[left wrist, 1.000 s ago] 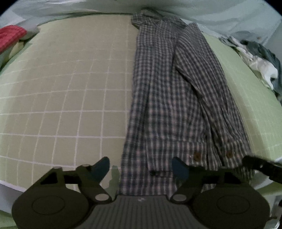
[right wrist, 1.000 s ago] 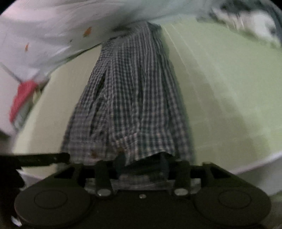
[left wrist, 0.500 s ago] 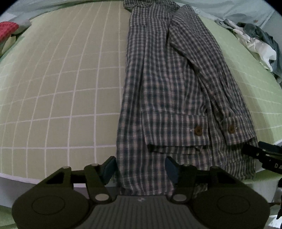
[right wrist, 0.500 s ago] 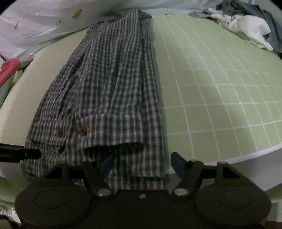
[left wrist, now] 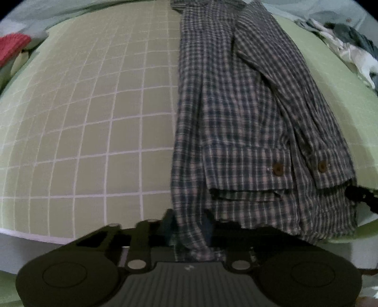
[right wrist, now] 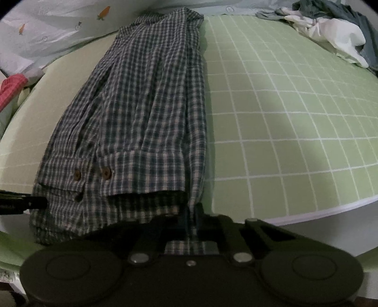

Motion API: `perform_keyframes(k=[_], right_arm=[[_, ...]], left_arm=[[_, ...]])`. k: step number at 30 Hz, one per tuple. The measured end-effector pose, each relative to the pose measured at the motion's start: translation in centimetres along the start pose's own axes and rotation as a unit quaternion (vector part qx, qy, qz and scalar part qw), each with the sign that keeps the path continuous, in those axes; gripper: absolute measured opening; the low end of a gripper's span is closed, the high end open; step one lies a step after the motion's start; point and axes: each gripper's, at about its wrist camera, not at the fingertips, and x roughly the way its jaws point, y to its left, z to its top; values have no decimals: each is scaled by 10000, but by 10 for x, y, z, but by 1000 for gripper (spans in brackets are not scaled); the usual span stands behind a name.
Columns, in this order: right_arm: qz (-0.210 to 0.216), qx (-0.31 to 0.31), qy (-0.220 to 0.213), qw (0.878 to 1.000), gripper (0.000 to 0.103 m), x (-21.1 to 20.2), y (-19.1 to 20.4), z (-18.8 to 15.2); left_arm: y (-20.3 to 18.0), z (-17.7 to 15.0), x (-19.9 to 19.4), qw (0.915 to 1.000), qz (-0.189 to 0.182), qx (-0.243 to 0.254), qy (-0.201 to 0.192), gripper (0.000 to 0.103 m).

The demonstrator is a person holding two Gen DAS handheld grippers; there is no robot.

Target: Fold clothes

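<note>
- The plaid shirt (left wrist: 226, 122) lies folded lengthwise into a long strip on a green mat (right wrist: 283, 113), collar at the far end, hem at the near edge, where it hangs slightly over.
- Both sleeves are laid along the body; two cuffs near the hem each show a brown button (left wrist: 278, 169).
- The left gripper (left wrist: 189, 230) has its jaws closed on the hem at the shirt's left near corner.
- The right gripper (right wrist: 190, 217) has its jaws closed on the hem at the right near corner.
- No brand or readable writing shows on the shirt or the mat; the mat carries only a white grid of squares.
- The mat covers a tabletop with a pale near edge (right wrist: 307, 216).
- A heap of white and grey-blue clothes (right wrist: 335, 30) sits at the mat's far right.
- A red cloth (left wrist: 11, 46) lies off the far left.
- Behind the collar hangs a pale fabric printed with small orange carrots (right wrist: 104, 13).
</note>
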Motion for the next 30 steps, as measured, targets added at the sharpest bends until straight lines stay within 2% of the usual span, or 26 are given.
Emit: perform_keyframes(k=[4, 7, 13, 19, 30], right_arm=[[70, 24, -19, 10000, 3, -2, 1, 2], [146, 53, -89, 9998, 2, -8, 1, 5], [346, 209, -305, 9987, 2, -22, -4, 13], [600, 365, -659, 9954, 2, -33, -6, 35], [900, 838, -1230, 9848, 2, -39, -20, 85]], left_arm=[[7, 0, -4, 9995, -228, -203, -11, 8], [14, 1, -8, 9974, -488, -526, -19, 5], [16, 13, -29, 9916, -939, -872, -196, 4], [18, 26, -62, 9844, -1328, -988, -589, 4], [29, 80, -80, 9690, -1660, -1372, -1208, 4]])
